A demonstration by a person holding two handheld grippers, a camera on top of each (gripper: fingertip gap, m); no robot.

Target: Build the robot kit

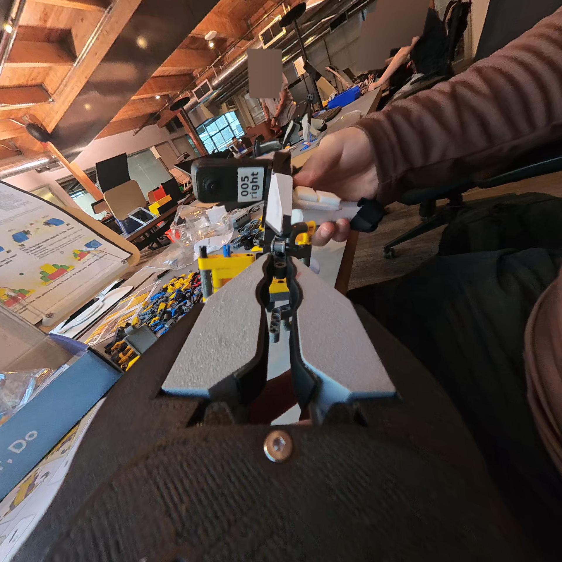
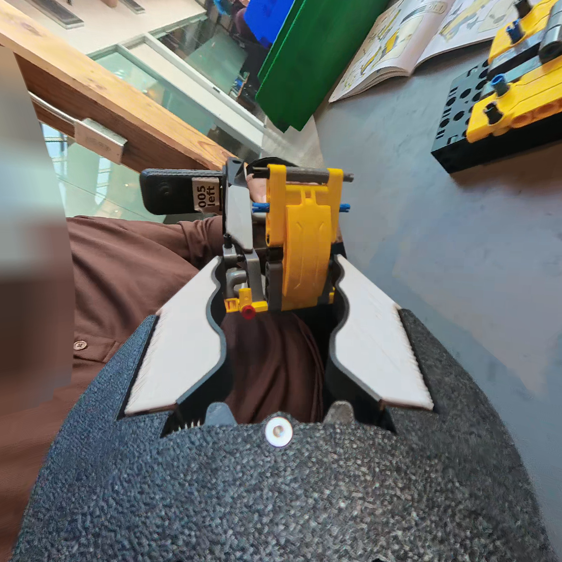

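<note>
A small brick assembly [image 2: 304,243] with a curved yellow panel, grey beams and blue pins is held in the air between both grippers. My right gripper [image 2: 278,261], with white fingers, is shut on its yellow-and-grey body. My left gripper [image 1: 278,263], with grey fingers, is shut on the assembly's narrow end [image 1: 278,287], a yellow piece with a grey holed beam below it. In the left wrist view the right gripper [image 1: 278,225] comes in from above, held by a hand [image 1: 337,179]. In the right wrist view a grey finger [image 2: 240,219] of the left gripper meets the assembly's grey side.
A grey table [image 2: 425,258] holds a black and yellow build [image 2: 501,91], an open instruction booklet [image 2: 395,39] and a green plate [image 2: 304,60]. The left wrist view shows a pile of loose pieces [image 1: 170,298], a yellow frame build [image 1: 222,267], plastic bags [image 1: 200,225], an instruction board [image 1: 45,252] and a blue box [image 1: 45,410]. My two grippers' fingertips are within a few centimetres of each other.
</note>
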